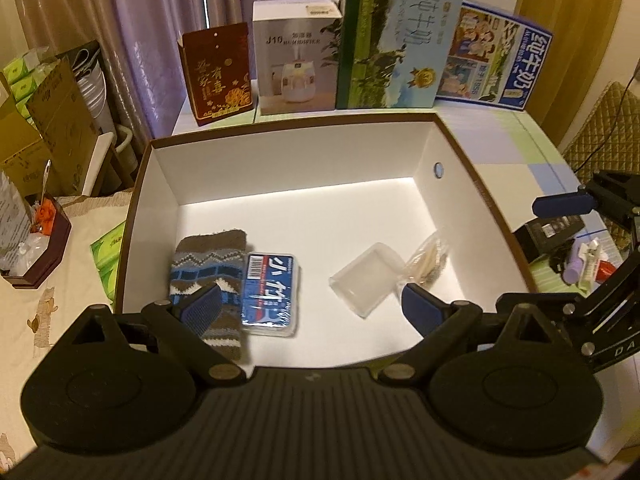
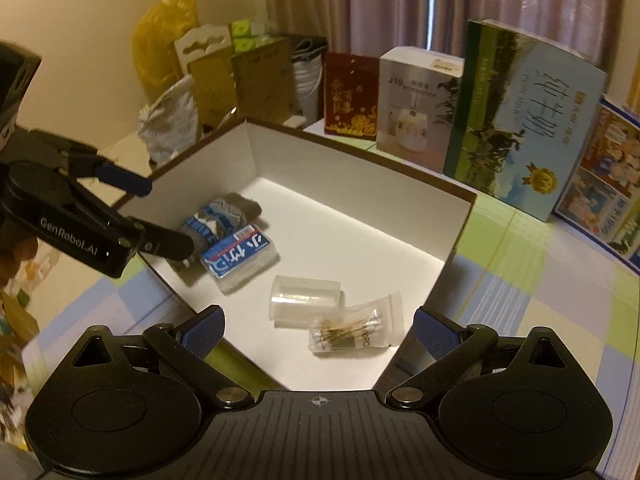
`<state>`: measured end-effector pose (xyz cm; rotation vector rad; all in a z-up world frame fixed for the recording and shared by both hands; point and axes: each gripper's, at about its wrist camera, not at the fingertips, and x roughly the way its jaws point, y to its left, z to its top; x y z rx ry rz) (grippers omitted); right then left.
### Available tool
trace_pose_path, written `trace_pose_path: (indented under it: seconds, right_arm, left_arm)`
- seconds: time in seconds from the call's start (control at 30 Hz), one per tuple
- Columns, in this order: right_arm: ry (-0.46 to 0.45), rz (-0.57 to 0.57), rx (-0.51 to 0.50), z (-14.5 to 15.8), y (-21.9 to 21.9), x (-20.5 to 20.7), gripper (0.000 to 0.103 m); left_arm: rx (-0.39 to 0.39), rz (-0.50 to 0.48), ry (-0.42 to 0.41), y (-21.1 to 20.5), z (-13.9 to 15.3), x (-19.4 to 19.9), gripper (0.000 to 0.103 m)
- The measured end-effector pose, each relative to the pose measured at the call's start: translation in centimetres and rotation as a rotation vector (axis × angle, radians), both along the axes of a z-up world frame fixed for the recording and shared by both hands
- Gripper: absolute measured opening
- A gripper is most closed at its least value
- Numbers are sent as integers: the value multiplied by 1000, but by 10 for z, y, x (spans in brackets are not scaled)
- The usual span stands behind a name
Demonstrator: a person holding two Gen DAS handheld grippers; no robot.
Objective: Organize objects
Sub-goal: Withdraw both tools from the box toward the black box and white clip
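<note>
A white open box [image 1: 304, 152] with a brown rim stands on the table; it also shows in the right wrist view [image 2: 400, 216]. Inside lie a knitted sock [image 1: 208, 264] [image 2: 228, 208], a blue card pack in a clear case [image 1: 270, 292] [image 2: 238, 258], a clear plastic cup on its side [image 1: 366, 280] [image 2: 304, 294] and a bag of cotton swabs [image 1: 428, 260] [image 2: 352, 330]. My left gripper [image 1: 312, 306] is open and empty above the box's near side. My right gripper [image 2: 316, 330] is open and empty over the box's corner, just above the swab bag.
Cartons stand in a row behind the box: a red one [image 1: 218, 72], a humidifier box [image 1: 296, 56], two milk cartons [image 1: 396, 36]. Small items [image 1: 580, 264] lie on the checked tablecloth right of the box. A tissue pack [image 1: 108, 256] and a brown tray [image 1: 36, 248] sit left.
</note>
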<state>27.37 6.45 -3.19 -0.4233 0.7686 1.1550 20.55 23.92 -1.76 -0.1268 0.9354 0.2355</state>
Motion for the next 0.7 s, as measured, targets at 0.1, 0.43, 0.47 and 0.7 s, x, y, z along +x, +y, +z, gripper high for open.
trace_pose_path:
  seconds: [0.1,0.43,0.47,0.7]
  right_arm:
    - [12,-31,31,6,-13,-5,98]
    - [77,-167,83,10,-85,-27,98]
    - [82,-182,81,9,-94,-29,98]
    - [101,-302,65,5,-160,-37,98]
  left_arm:
    - [-3,-2,-12,-10,5,-7,94]
    - [-43,-44,-53,-64,9,-30,94]
    - [-47,-51,-55,-72,8,-32,94]
    - [-64,-147,-56,-128,3,-38,94]
